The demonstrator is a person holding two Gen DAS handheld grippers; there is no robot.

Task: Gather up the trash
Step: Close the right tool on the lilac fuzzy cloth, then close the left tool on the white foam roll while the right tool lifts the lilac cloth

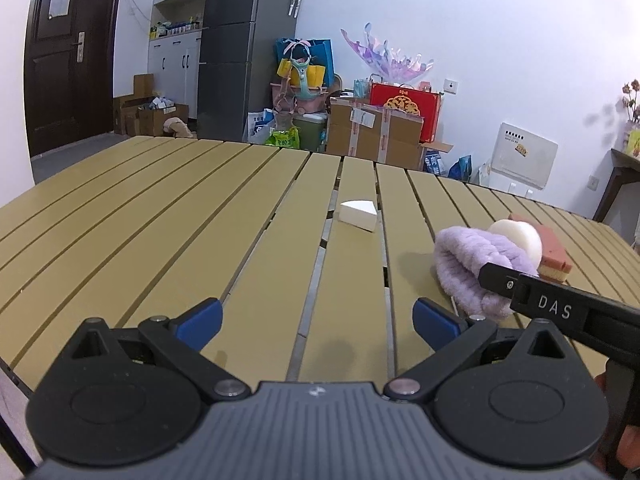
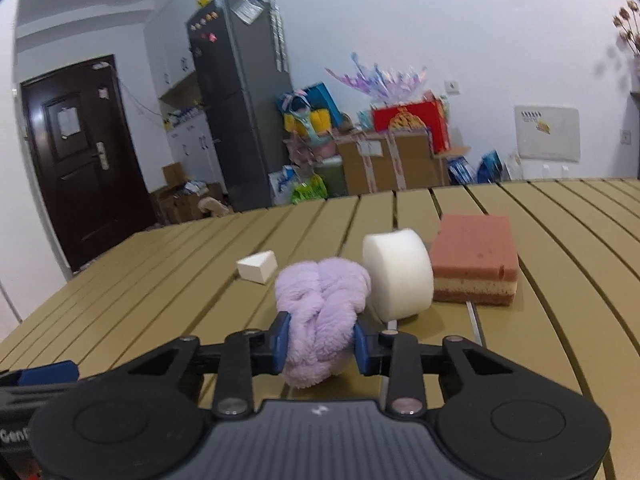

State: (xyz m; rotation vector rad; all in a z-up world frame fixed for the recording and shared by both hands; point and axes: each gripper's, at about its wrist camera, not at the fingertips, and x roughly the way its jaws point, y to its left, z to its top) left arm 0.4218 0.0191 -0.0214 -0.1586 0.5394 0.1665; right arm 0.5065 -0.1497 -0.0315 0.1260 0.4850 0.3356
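Left wrist view: the left tool (image 1: 318, 322) is spread wide above the slatted worktop (image 1: 160, 216), holding nothing. A white wedge (image 1: 359, 214) lies ahead on the slats. To the right, the purple cloth (image 1: 472, 268) rests on the worktop, with a white roll (image 1: 520, 236) and a sponge (image 1: 550, 252) just behind it; the right tool's finger reaches against the cloth.

Right wrist view: the right tool (image 2: 320, 344) pinches the cloth (image 2: 320, 304) between its blue pads (image 2: 281, 340). The roll (image 2: 398, 272) touches the cloth's right side, the sponge (image 2: 474, 258) touches the roll, and the wedge (image 2: 257, 266) sits apart to the left.
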